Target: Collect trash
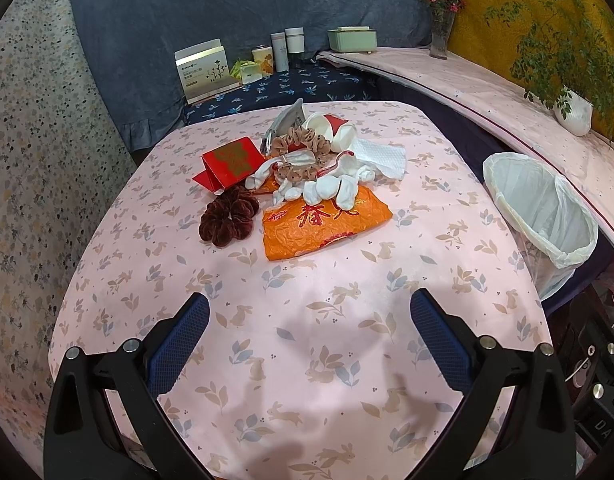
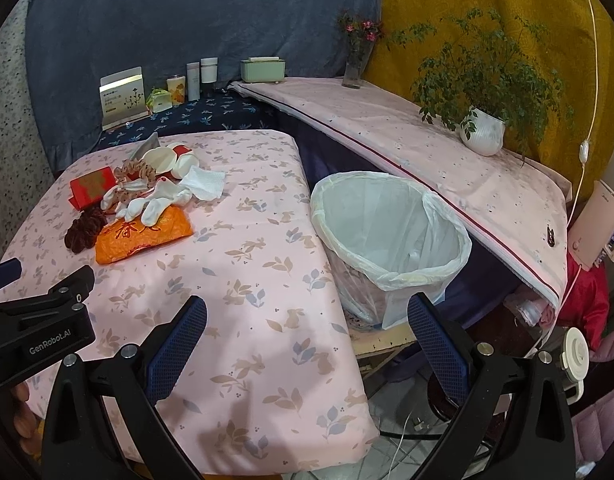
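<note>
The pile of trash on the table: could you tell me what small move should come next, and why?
Probably reach the left gripper forward to the orange wrapper: both grippers are open and empty, the wrapper lies nearest, and the lined bin beside the table holds no trash yet.

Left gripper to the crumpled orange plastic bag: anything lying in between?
Nothing: in the left wrist view only bare pink rabbit-print tablecloth lies between the open left gripper and the crumpled orange plastic bag.

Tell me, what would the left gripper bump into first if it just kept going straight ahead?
Probably the orange bag. The left gripper is open and empty above bare pink tablecloth, pointing at the pile. Its height is unclear, so it might brush the cloth first.
</note>
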`<state>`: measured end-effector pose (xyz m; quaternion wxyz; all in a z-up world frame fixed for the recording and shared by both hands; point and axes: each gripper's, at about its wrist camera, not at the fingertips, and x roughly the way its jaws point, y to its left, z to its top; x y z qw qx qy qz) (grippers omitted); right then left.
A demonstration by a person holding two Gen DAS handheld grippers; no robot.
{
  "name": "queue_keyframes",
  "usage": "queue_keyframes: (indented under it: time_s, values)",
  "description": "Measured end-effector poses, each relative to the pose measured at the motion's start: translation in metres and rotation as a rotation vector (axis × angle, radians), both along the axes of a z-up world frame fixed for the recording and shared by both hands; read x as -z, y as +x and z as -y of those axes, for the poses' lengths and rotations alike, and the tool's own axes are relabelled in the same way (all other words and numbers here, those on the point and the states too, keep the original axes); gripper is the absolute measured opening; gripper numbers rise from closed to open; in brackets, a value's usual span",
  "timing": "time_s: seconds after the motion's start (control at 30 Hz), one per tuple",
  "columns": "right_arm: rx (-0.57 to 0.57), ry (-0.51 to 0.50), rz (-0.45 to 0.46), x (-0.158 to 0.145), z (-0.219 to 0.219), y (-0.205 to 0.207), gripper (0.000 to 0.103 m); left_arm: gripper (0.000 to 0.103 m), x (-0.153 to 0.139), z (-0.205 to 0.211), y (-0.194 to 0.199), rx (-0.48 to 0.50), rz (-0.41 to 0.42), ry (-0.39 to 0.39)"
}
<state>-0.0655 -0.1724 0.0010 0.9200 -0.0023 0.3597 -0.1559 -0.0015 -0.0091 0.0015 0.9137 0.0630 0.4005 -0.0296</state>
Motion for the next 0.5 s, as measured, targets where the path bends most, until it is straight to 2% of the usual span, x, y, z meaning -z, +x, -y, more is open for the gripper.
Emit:
queue_keyframes:
  time_s: [0.5]
  values:
    - [0.001,0.001,0.004,-0.0004,-0.0002,0.0001,0.096,0.096,-0.0020,-0.0008,-0.0020,0.004,0.007,-0.004]
